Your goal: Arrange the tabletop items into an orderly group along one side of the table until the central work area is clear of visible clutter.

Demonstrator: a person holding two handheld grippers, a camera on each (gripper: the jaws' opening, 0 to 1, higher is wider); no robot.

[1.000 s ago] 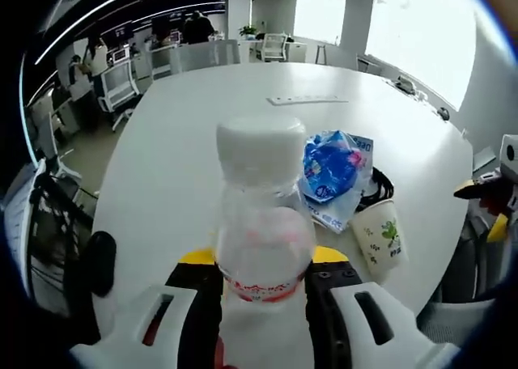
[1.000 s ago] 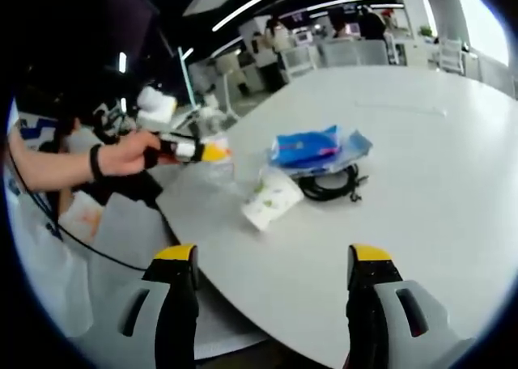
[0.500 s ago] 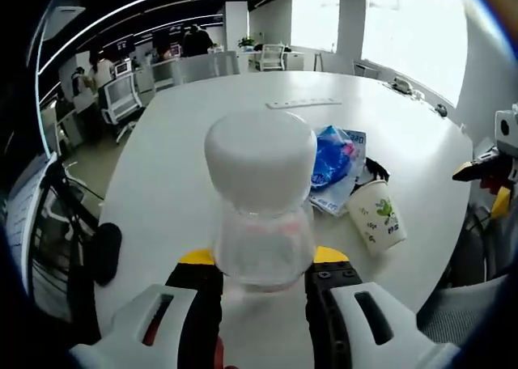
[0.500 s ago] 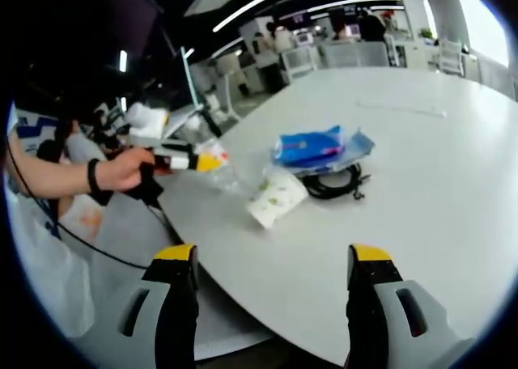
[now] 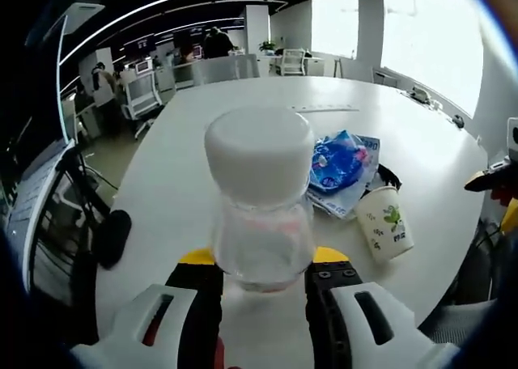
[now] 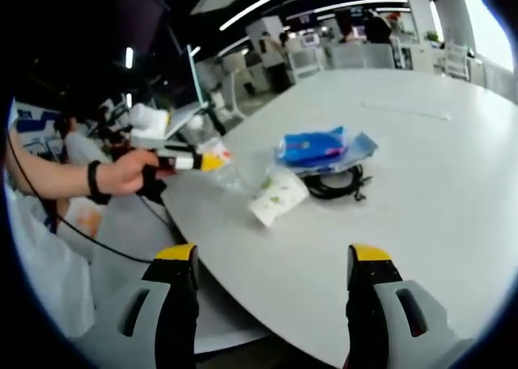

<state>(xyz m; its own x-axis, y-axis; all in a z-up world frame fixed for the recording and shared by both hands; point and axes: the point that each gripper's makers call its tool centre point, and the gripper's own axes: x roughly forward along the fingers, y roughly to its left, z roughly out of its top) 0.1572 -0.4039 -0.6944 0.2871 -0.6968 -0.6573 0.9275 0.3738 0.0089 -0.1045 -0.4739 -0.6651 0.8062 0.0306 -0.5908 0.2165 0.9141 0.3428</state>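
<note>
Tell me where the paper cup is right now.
In the left gripper view the paper cup lies on its side near the white table's near edge, right of the held bottle, beside the blue packet and black cable.

No lettering can be read: the print on the crumpled blue plastic packet (image 5: pixel 338 163), the green motif on the white paper cup (image 5: pixel 387 223) and the pink band on the clear plastic bottle with a white cap (image 5: pixel 261 215) are all too blurred to make out.

White table (image 6: pixel 421 175): cup (image 6: pixel 278 197), packet (image 6: pixel 316 148), cable (image 6: pixel 336 183)
</note>
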